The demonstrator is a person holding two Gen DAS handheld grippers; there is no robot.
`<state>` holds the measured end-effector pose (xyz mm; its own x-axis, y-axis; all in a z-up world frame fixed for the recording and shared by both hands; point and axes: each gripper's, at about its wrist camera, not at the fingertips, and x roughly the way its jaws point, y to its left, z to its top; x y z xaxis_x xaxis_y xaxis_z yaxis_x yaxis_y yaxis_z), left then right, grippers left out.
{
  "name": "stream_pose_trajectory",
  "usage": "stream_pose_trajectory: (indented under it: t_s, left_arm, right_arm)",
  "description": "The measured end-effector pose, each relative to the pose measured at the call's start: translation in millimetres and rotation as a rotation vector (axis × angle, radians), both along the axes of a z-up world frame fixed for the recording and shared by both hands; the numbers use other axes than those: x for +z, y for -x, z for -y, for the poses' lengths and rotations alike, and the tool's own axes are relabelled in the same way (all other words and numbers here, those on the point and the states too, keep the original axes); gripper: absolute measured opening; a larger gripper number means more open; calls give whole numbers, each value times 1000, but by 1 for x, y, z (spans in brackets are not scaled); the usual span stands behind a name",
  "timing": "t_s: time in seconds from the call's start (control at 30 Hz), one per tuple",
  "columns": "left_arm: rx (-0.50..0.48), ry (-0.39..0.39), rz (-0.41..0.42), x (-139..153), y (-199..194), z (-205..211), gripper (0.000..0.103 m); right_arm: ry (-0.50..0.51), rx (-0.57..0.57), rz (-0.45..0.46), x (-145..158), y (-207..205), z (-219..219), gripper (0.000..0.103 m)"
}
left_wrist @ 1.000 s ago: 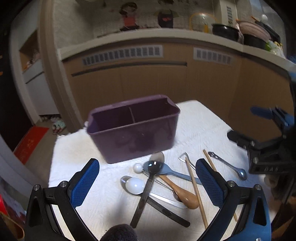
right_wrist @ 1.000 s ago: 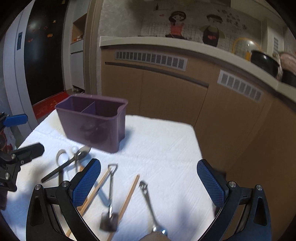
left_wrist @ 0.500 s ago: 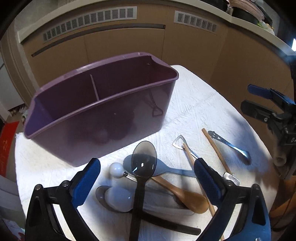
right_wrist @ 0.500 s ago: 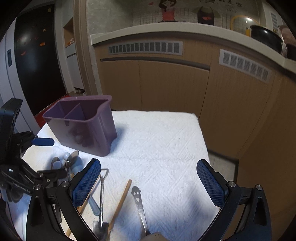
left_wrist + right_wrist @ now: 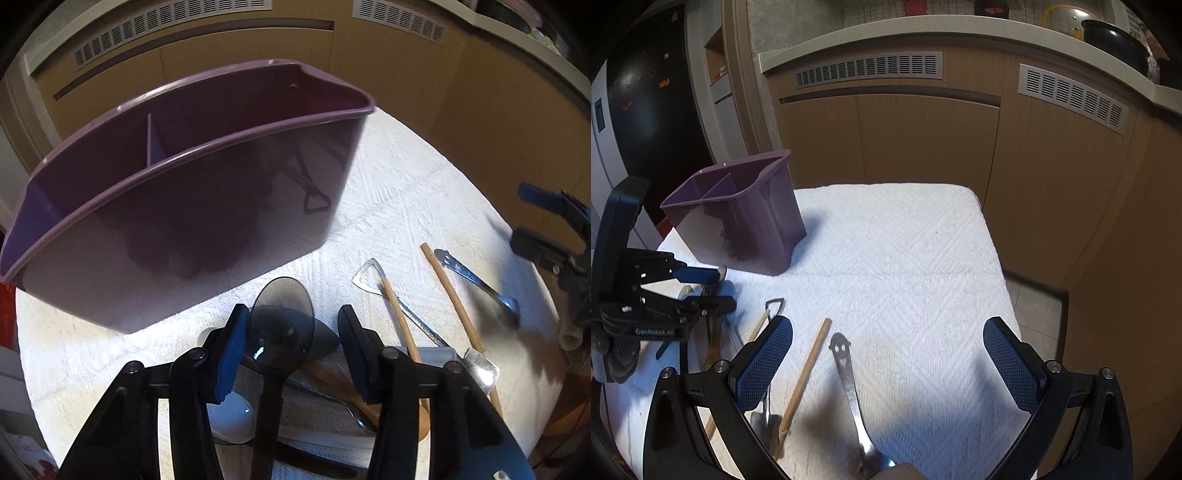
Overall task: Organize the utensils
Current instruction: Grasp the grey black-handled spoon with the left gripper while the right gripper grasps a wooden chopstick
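Note:
A purple two-compartment holder [image 5: 184, 221] [image 5: 746, 221] stands on the white cloth. In front of it lies a pile of utensils. My left gripper [image 5: 291, 332] [image 5: 701, 288] is low over the pile. Its jaws are closing with the bowl of a dark translucent spoon [image 5: 282, 317] between them, and a gap shows at the right pad. Under that spoon lie a wooden spoon [image 5: 343, 384] and a white spoon [image 5: 232, 417]. My right gripper [image 5: 886, 350] [image 5: 543, 221] is open above a metal spoon with a smiley handle [image 5: 846, 373] [image 5: 476, 280], holding nothing.
Two wooden chopsticks [image 5: 399, 321] [image 5: 450, 295] and a metal shovel-shaped spoon [image 5: 369, 280] lie between the grippers. The white cloth [image 5: 905, 258] covers a small table that ends near wooden cabinets [image 5: 923, 140]. A dark doorway [image 5: 646, 110] is at the left.
My left gripper came down and forward onto the pile, and its jaws narrowed around the dark spoon. My right gripper sank a little toward the metal spoon and stayed wide.

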<state>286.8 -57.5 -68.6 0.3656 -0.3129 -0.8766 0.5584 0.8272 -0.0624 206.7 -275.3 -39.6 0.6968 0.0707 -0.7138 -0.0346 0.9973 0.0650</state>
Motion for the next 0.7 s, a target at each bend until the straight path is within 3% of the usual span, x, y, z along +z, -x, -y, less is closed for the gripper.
stream_pose_trajectory:
  t_s: [0.1, 0.2, 0.37, 0.47, 0.53, 0.7]
  left_arm:
    - [14, 18, -5, -2, -4, -3, 48]
    - [26, 38, 34, 6, -1, -12, 31]
    - [98, 106, 134, 34, 31, -33, 30]
    - [173, 164, 198, 58, 58, -58, 30]
    - [233, 186, 226, 65, 72, -74, 30]
    - [351, 248, 276, 79, 107, -116, 30]
  right_arm:
    - [4, 15, -10, -1, 4, -5, 102]
    - [15, 43, -17, 2, 9, -15, 102]
    - [13, 121, -30, 10, 19, -41, 93]
    - [24, 184, -52, 9, 22, -62, 75]
    - [31, 221, -83, 3, 21, -77, 54]
    - [44, 260, -126, -11, 12, -112, 42]
